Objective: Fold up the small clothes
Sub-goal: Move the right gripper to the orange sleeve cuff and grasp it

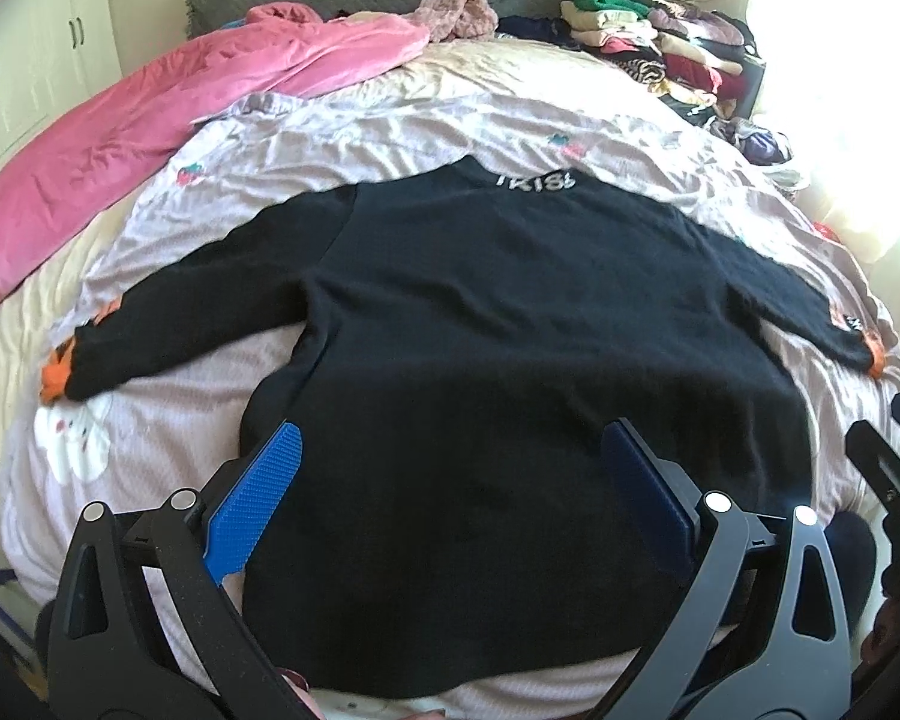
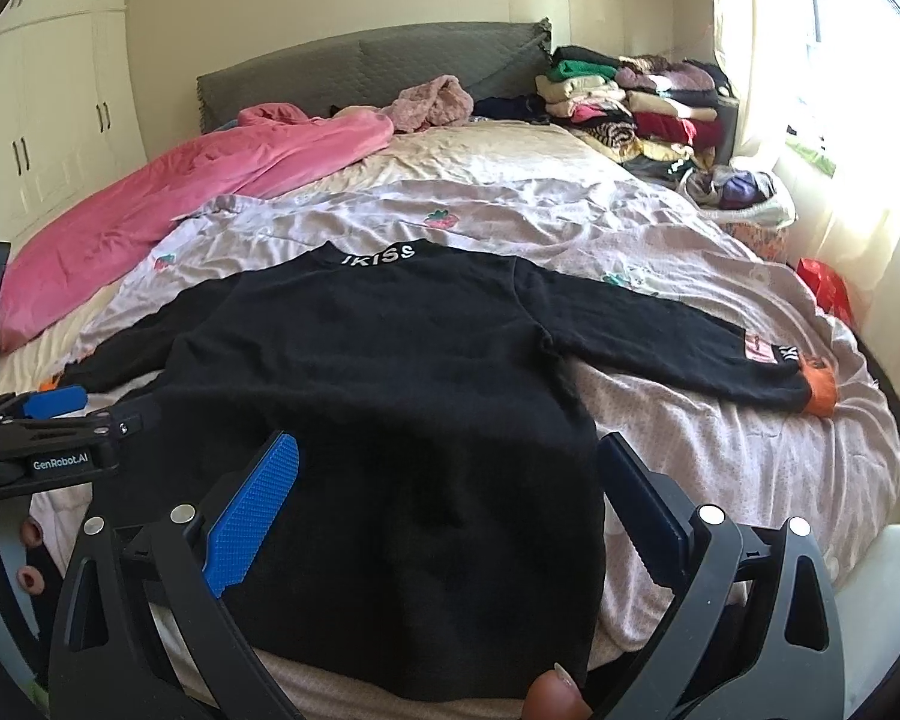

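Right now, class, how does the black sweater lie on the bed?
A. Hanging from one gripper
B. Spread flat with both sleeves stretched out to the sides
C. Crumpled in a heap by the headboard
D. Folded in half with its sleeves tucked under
B: the black sweater lies flat on the bed, one orange cuff far out on one side and the other sleeve out on the opposite side, while both grippers stand open above its hem.

A black sweater (image 1: 498, 324) lies flat on the bed (image 1: 390, 120), collar toward 12 o'clock with white lettering, sleeves spread toward 9 and 3 o'clock, each ending in an orange cuff. The left gripper (image 1: 450, 462) hovers over its hem at 6 o'clock, jaws wide apart with the cloth between them. A pink blanket (image 1: 168, 114) lies at 10 o'clock, and a clothes pile (image 1: 660, 42) at 1 o'clock.
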Demonstrator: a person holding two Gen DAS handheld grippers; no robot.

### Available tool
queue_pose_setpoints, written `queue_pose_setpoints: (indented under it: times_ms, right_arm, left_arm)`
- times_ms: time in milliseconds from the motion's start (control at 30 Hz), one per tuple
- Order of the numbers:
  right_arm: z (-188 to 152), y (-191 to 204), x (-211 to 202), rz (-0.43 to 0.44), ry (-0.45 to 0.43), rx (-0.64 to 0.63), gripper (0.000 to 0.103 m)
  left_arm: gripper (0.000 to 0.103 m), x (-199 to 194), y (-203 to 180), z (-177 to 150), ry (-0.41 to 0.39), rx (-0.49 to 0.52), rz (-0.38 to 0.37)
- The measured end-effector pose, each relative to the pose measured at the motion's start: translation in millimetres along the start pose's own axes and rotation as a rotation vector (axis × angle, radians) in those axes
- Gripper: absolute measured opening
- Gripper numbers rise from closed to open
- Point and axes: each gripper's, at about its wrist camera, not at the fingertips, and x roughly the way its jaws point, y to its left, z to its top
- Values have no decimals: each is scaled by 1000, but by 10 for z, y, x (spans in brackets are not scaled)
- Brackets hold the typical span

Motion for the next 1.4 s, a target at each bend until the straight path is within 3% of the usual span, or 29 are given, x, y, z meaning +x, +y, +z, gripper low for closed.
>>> queue_pose_setpoints:
  times_ms: [367, 900, 1400]
  right_arm:
    - [370, -255, 247, -18, -11, 66, 99]
    - [878, -874, 565, -119, -26, 158, 99]
    - [1338, -1819, 623, -322, -117, 376, 99]
  left_arm:
    - [94, 167, -243, 426, -15, 48, -4]
    - [94, 472, -727, 1004, -43, 79, -14]
    - [94, 867, -1041, 1412, -25, 78, -45]
